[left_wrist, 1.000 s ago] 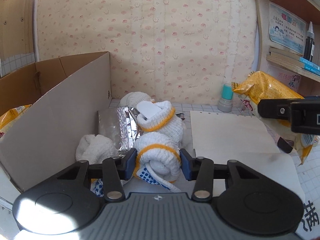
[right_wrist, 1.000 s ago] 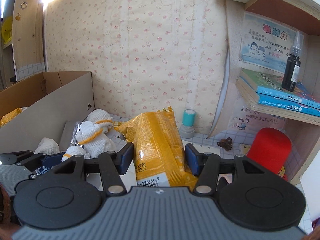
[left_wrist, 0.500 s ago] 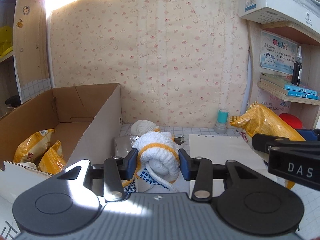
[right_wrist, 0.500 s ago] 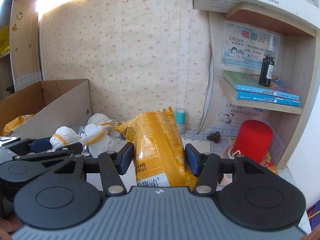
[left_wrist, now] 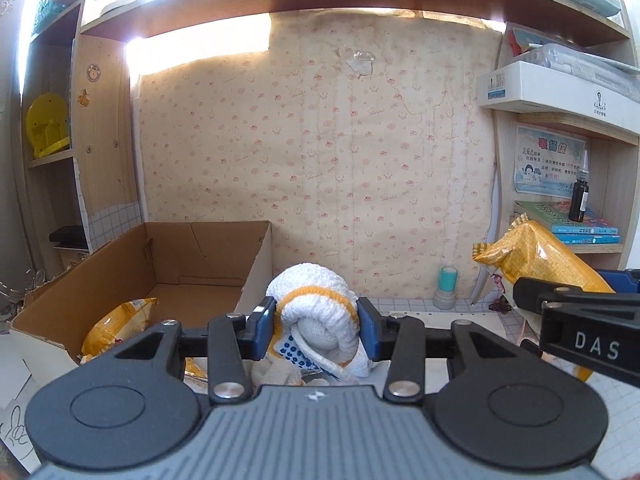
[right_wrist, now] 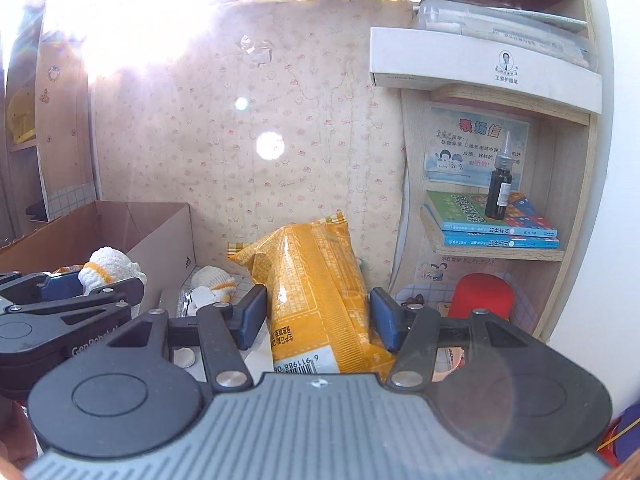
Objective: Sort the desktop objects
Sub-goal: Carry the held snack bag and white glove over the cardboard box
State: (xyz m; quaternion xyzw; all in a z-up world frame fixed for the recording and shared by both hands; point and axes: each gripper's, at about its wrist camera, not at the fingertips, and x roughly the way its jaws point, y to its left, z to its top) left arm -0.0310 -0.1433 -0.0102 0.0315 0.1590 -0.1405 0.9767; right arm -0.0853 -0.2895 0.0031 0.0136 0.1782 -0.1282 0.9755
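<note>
My left gripper is shut on a rolled white glove with an orange band, held in the air to the right of the open cardboard box. The box holds yellow snack bags. My right gripper is shut on a yellow snack bag, lifted above the desk; the same yellow snack bag shows at the right of the left wrist view. In the right wrist view the left gripper and its glove appear at the left. More rolled gloves lie on the desk beside the box.
A shelf unit at the right carries blue books and a dark dropper bottle, with a red cylinder below. A teal-capped stamp stands by the back wall. White paper and a silver foil pack lie on the desk.
Both grippers have risen with their loads. The glove left the pile on the desk and now hangs level with the box's rim; the box interior and upper shelves have come into view.
</note>
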